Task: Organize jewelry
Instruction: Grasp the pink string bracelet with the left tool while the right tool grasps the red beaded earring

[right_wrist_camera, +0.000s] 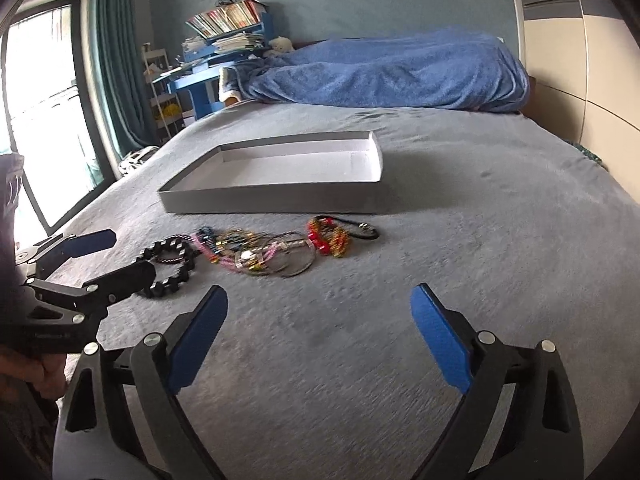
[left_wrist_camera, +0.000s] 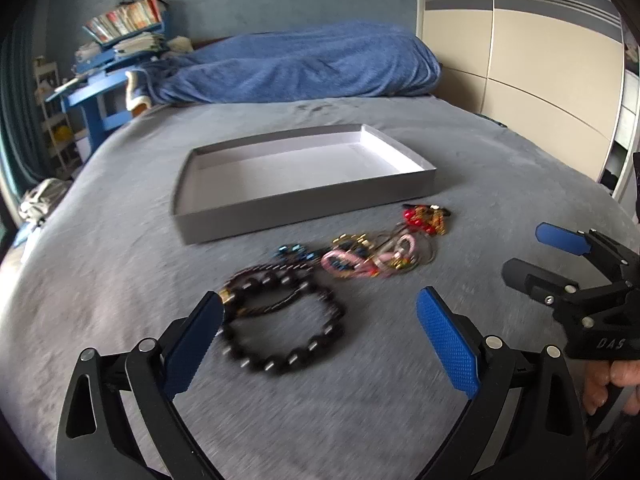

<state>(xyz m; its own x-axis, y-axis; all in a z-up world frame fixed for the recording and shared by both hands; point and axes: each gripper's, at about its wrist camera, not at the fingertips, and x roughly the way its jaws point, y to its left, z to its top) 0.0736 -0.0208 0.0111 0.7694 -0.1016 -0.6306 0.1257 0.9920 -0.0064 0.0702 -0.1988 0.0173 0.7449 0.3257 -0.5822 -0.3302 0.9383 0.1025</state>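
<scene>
Open grippers (left_wrist_camera: 320,316) (right_wrist_camera: 318,312) near bracelets (left_wrist_camera: 282,320)

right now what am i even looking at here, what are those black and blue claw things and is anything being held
Those claws are hand-held grippers, one in each of a person's hands, each carrying a camera that looks along its fingers. One picture comes from the left gripper, the other from the right gripper; each also shows the other at its edge. Both are open and hold nothing. On the grey bed lie a black bead bracelet, a tangle of pink, gold and red bracelets, and behind them an empty grey tray.
</scene>
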